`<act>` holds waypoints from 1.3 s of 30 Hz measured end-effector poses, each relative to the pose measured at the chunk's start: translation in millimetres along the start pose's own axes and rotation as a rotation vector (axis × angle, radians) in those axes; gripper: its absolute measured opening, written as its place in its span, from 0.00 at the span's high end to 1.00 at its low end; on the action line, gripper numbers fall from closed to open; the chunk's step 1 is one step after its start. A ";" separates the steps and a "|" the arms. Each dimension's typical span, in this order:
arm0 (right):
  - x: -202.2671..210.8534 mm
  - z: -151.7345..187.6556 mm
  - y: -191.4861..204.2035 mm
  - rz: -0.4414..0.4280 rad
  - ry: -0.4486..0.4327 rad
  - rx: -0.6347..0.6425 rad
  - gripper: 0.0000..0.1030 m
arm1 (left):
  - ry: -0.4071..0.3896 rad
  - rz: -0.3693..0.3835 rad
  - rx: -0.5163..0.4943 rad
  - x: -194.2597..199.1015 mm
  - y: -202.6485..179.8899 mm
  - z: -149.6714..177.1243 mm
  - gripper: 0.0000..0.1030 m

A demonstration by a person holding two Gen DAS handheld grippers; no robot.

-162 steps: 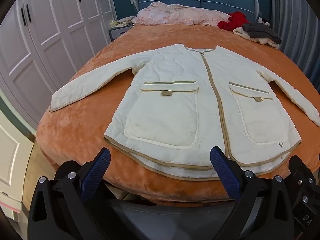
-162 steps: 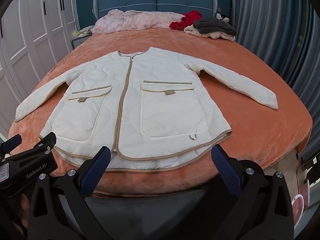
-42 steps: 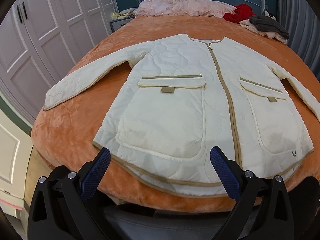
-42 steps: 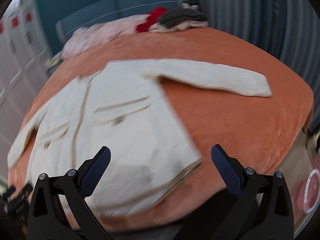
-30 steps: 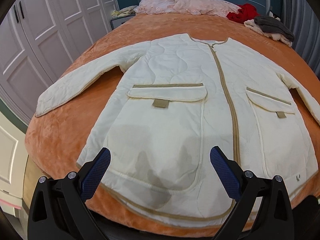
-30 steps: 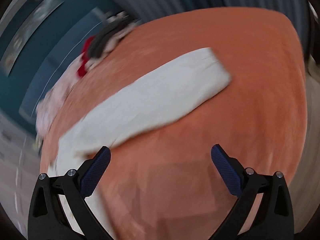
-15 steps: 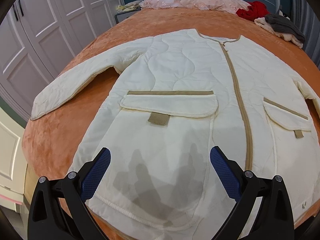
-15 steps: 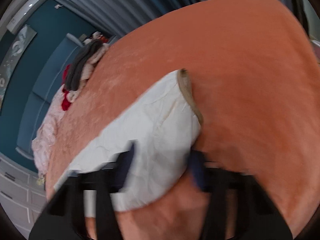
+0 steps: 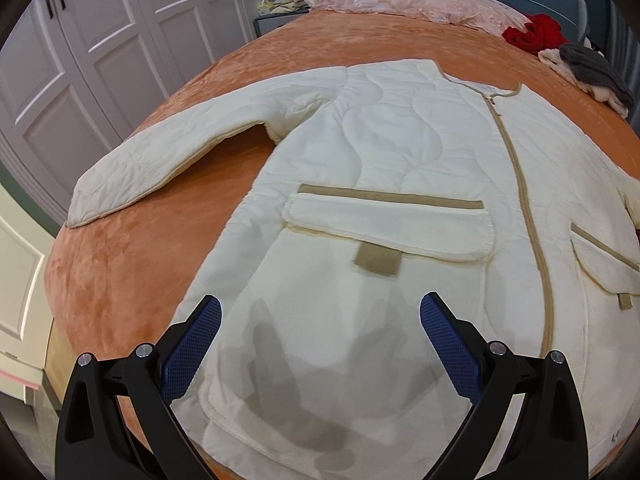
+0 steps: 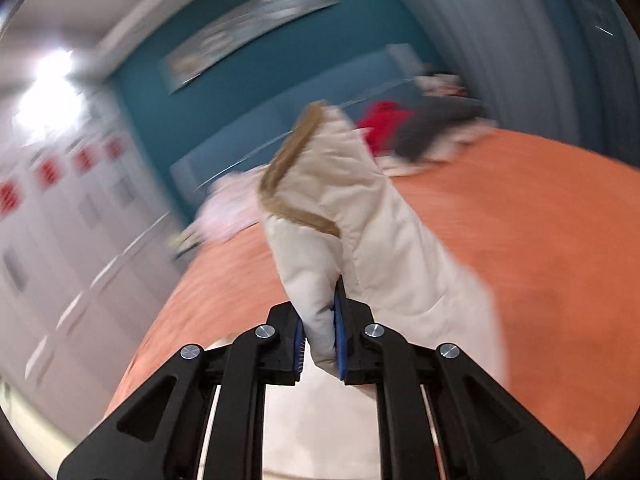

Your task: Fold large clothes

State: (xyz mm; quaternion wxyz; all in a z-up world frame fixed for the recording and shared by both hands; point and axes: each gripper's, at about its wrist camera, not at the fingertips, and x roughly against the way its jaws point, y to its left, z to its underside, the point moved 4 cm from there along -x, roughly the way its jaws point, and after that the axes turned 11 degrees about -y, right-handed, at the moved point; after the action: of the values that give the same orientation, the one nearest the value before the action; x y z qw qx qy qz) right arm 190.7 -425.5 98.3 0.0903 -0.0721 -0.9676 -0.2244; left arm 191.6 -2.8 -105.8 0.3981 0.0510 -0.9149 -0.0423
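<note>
1. The jacket point(image 9: 400, 152) is matt cream quilted cloth with wavy stitch lines; its pocket panels look finer and smoother. Tan woven trim edges the zip line, pocket flaps and cuff point(image 10: 296, 168).
2. The blanket point(image 9: 132, 248) is orange plush, soft with a slight sheen.
3. The left gripper point(image 9: 320, 332) has matt black plastic arms, silvery metal screws and blue pads point(image 9: 192, 344) with a fine grid texture.
4. The right gripper point(image 10: 320, 344) has the same black plastic, metal screws and blue pads.
5. The wardrobe point(image 9: 120, 40) doors are smooth, painted white, satin.
6. The pile point(image 9: 592, 68) is fuzzy grey and red cloth.
</note>
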 end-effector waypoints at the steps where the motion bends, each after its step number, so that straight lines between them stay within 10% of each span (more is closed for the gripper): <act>1: -7.7 7.6 25.9 -0.049 0.023 0.031 0.89 | 0.002 -0.004 0.006 -0.6 4.7 0.9 0.05; 9: -62.3 159.3 203.0 -0.348 0.325 0.251 0.87 | 0.016 -0.031 0.072 -9.3 50.0 6.2 0.05; 13: -69.3 225.5 226.3 -0.399 0.438 0.266 0.56 | 0.017 -0.014 0.117 -13.7 67.7 1.9 0.05; 16: -55.5 235.6 224.8 -0.426 0.442 0.256 0.51 | 0.020 0.041 0.180 -16.7 76.0 -7.9 0.05; 20: -38.8 226.6 186.0 -0.352 0.419 0.170 0.47 | 0.009 0.145 0.277 -22.1 73.8 -30.5 0.05; 29: -29.1 199.1 -20.9 0.108 0.359 -0.054 0.41 | 0.089 0.358 0.377 -83.2 2.0 -73.7 0.05; 34: -46.5 197.4 -108.7 0.208 0.352 -0.296 0.40 | 0.103 0.343 0.350 -105.0 -27.1 -76.0 0.10; 39: -78.2 190.6 -135.8 0.167 0.298 -0.445 0.54 | 0.085 0.307 0.300 -112.6 -36.4 -84.2 0.72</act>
State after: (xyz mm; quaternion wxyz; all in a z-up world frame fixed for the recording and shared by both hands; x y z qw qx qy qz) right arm 215.2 -468.8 -143.4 0.2316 -0.1358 -0.8613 -0.4313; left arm 331.8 -27.7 -134.4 0.4260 -0.0285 -0.8904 0.1576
